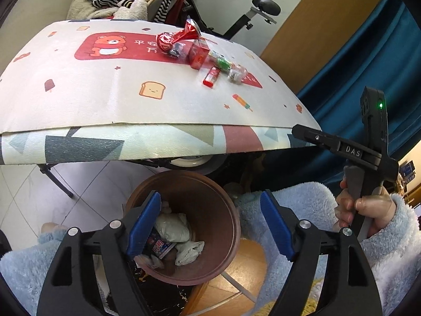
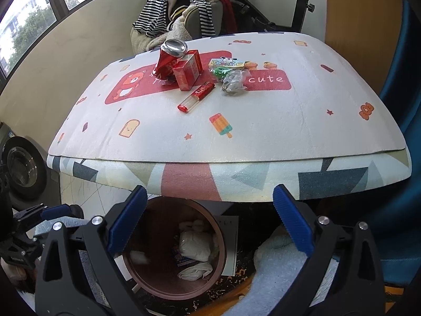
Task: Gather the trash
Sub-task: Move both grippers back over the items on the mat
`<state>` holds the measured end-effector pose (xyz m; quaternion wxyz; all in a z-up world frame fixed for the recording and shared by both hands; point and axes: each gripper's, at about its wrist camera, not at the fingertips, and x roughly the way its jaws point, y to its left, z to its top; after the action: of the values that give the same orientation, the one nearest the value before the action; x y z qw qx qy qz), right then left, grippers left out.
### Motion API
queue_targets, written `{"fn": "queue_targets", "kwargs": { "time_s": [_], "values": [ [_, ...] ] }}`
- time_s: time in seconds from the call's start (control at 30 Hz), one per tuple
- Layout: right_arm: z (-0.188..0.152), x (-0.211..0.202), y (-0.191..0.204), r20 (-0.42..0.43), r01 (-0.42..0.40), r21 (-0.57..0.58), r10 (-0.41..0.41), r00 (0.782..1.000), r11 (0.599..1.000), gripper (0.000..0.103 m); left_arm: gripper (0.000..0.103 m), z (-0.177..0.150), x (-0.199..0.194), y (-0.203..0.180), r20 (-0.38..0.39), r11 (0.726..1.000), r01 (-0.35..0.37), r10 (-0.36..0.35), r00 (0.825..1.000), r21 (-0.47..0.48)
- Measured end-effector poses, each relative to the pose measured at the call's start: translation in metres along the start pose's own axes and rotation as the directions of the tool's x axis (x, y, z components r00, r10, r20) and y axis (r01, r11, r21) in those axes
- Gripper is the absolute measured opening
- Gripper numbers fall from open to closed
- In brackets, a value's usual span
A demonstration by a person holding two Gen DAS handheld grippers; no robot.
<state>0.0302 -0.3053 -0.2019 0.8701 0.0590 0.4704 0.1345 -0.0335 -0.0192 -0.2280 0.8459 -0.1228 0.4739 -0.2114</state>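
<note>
Both grippers — left point(image 1: 210, 226), right point(image 2: 210, 221) — gape empty over brown bin point(image 1: 226, 210); trash inside.

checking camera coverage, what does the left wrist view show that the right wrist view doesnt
Only the left wrist view shows the right gripper's black body and the hand holding it. Only the right wrist view shows the window and the word "cute" on the mat. Both show the brown bin with white wads and a printed wrapper inside, and the crushed red can, red box and lighter on the table.

Brown bin point(image 1: 210, 210) holds crumpled trash point(image 1: 172, 227)
</note>
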Motion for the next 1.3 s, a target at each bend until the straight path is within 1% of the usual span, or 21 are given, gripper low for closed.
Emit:
{"fn": "queue_targets", "kwargs": {
  "time_s": [0.1,0.17,0.27,0.4,0.5,0.67,0.73,0.8,0.87,0.93,1.0,1.1,1.2,1.3],
  "values": [
    [0.000,0.001,0.003,-0.002,-0.002,-0.006,0.002,1.000,1.000,0.095,0.078,0.003,-0.007,0.005,0.028,1.000,-0.010,0.010,1.000,-0.017],
    [-0.001,0.002,0.005,-0.004,0.000,-0.011,0.000,1.000,1.000,0.095,0.081,0.006,-0.014,0.010,0.062,0.999,-0.023,0.025,0.998,-0.034],
    [0.000,0.003,0.007,-0.007,0.003,-0.018,-0.004,1.000,1.000,0.095,0.084,0.012,-0.025,0.020,0.104,0.996,-0.064,0.069,0.992,-0.057],
    [0.001,0.003,0.007,-0.009,0.008,-0.016,-0.008,1.000,1.000,0.095,0.088,0.023,-0.039,0.036,0.151,0.987,-0.137,0.149,0.977,-0.089],
    [0.003,0.004,0.006,-0.011,0.012,-0.015,-0.012,1.000,1.000,0.095,0.090,0.029,-0.049,0.048,0.180,0.978,-0.174,0.193,0.965,-0.116],
    [0.006,0.006,0.003,-0.012,0.020,-0.010,-0.020,1.000,1.000,0.095,0.091,0.035,-0.058,0.064,0.205,0.967,-0.201,0.231,0.951,-0.156],
    [0.008,0.007,0.002,-0.013,0.020,-0.011,-0.020,1.000,1.000,0.095,0.091,0.036,-0.060,0.068,0.205,0.965,-0.203,0.235,0.950,-0.164],
    [0.010,0.010,0.001,-0.020,0.017,-0.015,-0.017,1.000,1.000,0.095,0.091,0.039,-0.059,0.071,0.190,0.965,-0.201,0.232,0.954,-0.169],
    [0.014,0.012,0.002,-0.037,0.015,-0.031,-0.016,0.999,0.999,0.095,0.091,0.043,-0.060,0.072,0.187,0.967,-0.202,0.229,0.955,-0.153],
    [0.023,0.012,0.005,-0.031,0.023,-0.070,-0.026,0.999,0.997,0.095,0.091,0.049,-0.063,0.072,0.210,0.966,-0.222,0.246,0.946,-0.132],
    [0.032,0.013,0.006,-0.001,0.038,-0.098,-0.038,0.999,0.994,0.095,0.091,0.055,-0.062,0.076,0.224,0.961,-0.238,0.264,0.938,-0.140],
    [0.044,0.019,0.003,0.022,0.031,-0.077,-0.030,0.999,0.997,0.095,0.091,0.061,-0.053,0.082,0.215,0.962,-0.220,0.252,0.944,-0.161],
    [0.055,0.028,-0.001,0.040,0.029,-0.076,-0.026,0.999,0.997,0.094,0.091,0.067,-0.044,0.081,0.204,0.964,-0.226,0.252,0.946,-0.141],
    [0.068,0.038,-0.005,0.040,0.029,-0.081,-0.025,0.999,0.996,0.088,0.091,0.074,-0.035,0.080,0.202,0.965,-0.233,0.254,0.946,-0.121]
  ]
}}
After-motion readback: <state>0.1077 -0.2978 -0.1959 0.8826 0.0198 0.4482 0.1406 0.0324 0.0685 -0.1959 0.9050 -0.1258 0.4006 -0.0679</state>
